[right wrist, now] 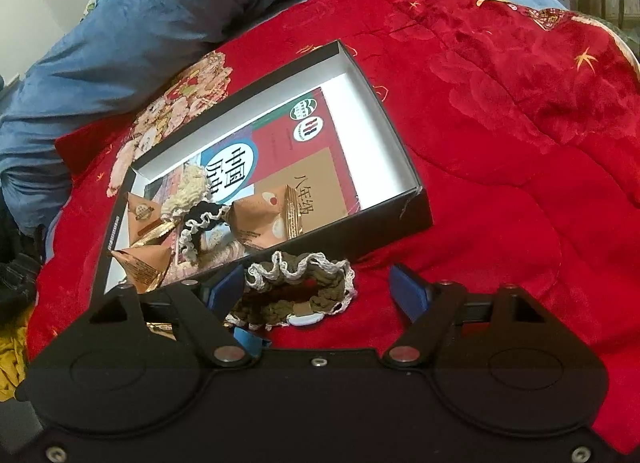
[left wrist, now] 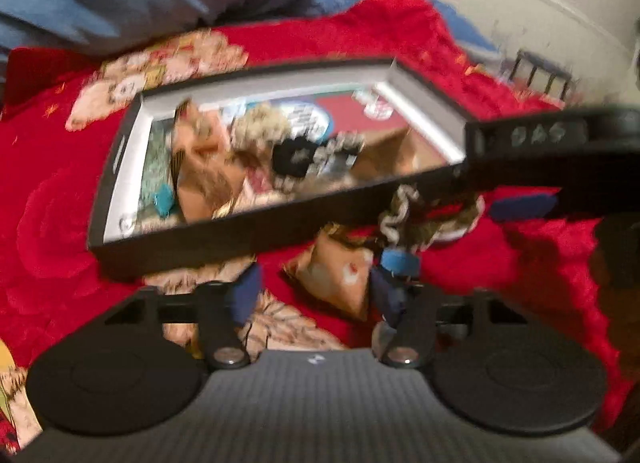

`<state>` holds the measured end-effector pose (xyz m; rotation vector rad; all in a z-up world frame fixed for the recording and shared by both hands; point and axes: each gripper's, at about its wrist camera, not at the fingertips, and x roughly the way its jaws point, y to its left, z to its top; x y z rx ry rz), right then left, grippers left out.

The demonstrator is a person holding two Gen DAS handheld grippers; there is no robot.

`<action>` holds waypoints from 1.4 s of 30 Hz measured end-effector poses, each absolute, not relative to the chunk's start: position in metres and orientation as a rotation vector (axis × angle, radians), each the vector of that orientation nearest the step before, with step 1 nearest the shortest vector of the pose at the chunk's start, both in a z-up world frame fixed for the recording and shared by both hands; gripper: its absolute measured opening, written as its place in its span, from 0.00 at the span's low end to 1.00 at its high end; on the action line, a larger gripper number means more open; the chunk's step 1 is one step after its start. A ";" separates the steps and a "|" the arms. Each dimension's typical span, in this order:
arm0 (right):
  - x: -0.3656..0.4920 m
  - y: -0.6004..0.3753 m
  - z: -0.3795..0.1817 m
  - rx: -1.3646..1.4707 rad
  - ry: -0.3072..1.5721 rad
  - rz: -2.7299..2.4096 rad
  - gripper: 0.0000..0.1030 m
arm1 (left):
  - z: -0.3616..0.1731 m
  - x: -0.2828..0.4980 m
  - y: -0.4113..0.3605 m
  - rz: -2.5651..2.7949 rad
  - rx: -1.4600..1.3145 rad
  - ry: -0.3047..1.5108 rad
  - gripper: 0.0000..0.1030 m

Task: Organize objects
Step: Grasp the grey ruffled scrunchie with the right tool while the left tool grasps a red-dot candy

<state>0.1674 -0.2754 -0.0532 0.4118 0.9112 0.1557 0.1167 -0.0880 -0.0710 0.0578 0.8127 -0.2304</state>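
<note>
While both hand-held grippers gape empty | book point(right wrist: 280, 151) in box point(right wrist: 404, 219) reads 中国历史, 八年级

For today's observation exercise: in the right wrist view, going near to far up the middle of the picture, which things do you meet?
Olive scrunchie with white trim on the red blanket → near wall of the black box → book lying inside the box → bare red blanket → blue quilt.
</note>
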 end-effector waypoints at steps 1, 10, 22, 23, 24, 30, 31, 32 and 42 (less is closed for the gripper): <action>0.168 -0.274 -0.054 0.406 0.914 0.160 0.78 | -0.075 0.118 -0.087 -0.229 0.041 0.831 0.48; 0.172 -0.255 -0.062 0.366 0.910 0.217 0.81 | -0.074 0.115 -0.084 -0.197 0.019 0.818 0.34; 0.167 -0.218 -0.068 0.153 0.862 0.231 0.69 | -0.069 0.121 -0.070 -0.151 -0.019 0.843 0.29; 0.166 -0.215 -0.068 0.126 0.861 0.230 0.65 | -0.069 0.121 -0.070 -0.148 -0.015 0.841 0.29; 0.165 -0.211 -0.068 0.098 0.860 0.234 0.54 | -0.069 0.121 -0.071 -0.144 -0.010 0.839 0.29; 0.161 -0.206 -0.065 0.088 0.861 0.293 0.19 | -0.069 0.120 -0.075 -0.134 0.007 0.837 0.28; 0.161 -0.207 -0.065 0.094 0.863 0.296 0.19 | -0.068 0.120 -0.074 -0.132 0.002 0.838 0.28; 0.160 -0.208 -0.064 0.101 0.864 0.298 0.18 | -0.068 0.120 -0.073 -0.130 -0.001 0.838 0.28; 0.154 -0.217 -0.048 0.176 0.826 0.343 0.18 | -0.062 0.118 -0.071 -0.106 -0.003 0.839 0.28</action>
